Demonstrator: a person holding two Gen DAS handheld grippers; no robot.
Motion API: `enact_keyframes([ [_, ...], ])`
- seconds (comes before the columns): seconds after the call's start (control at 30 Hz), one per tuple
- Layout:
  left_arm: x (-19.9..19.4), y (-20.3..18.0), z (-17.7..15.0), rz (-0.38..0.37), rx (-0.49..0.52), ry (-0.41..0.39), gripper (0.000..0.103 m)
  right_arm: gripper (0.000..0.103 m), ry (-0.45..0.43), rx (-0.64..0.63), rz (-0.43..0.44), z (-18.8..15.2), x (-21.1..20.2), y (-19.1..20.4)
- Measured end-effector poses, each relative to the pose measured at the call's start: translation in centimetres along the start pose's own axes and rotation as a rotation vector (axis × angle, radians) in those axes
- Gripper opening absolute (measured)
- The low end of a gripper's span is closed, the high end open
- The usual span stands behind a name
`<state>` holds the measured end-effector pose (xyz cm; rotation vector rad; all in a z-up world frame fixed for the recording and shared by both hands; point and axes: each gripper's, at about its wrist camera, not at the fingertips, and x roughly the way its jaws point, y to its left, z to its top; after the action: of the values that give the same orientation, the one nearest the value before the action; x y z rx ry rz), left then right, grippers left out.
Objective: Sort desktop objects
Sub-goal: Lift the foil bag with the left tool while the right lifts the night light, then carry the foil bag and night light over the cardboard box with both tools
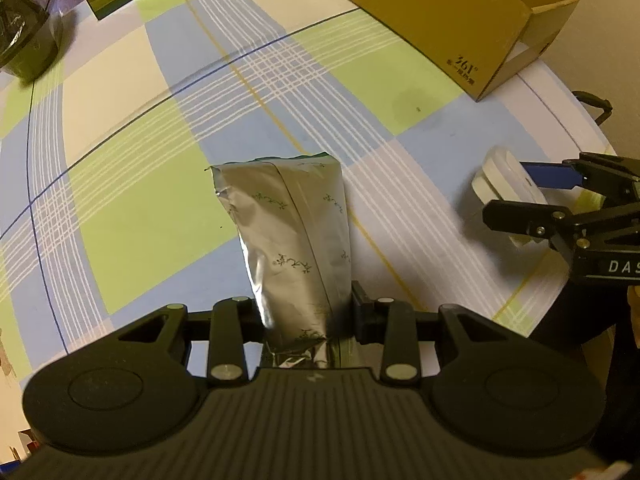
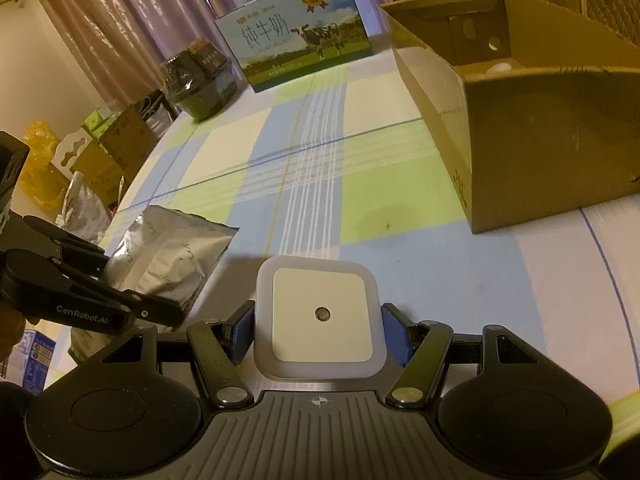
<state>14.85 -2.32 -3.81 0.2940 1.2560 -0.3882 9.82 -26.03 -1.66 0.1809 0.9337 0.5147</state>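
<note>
Foil pouch sat centre-low in left wrist view, pinched by the left gripper, fingers closed on its lower end, pouch pointing fwd over the checked tablecloth. White square night light was bottom centre of right wrist view, clamped btwn blue pads of the right gripper, tool held level w/ face up. Cardboard box stood open, upper right. Milk carton top centre, dark container upper left.
</note>
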Motion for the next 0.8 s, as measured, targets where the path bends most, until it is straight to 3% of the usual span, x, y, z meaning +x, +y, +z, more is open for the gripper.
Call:
enact_keyframes([
  [0.53,-2.7,-1.8,0.1,-0.026,-0.015,-0.073,0.030,0.063,-0.042,-0.047,-0.038,1.1,-2.0,0.9],
  [0.8,-5.2,-2.8,1.9,-0.046,-0.011,-0.145,0.030,0.063,-0.098,-0.070,-0.074,2.9,-4.2,0.6],
])
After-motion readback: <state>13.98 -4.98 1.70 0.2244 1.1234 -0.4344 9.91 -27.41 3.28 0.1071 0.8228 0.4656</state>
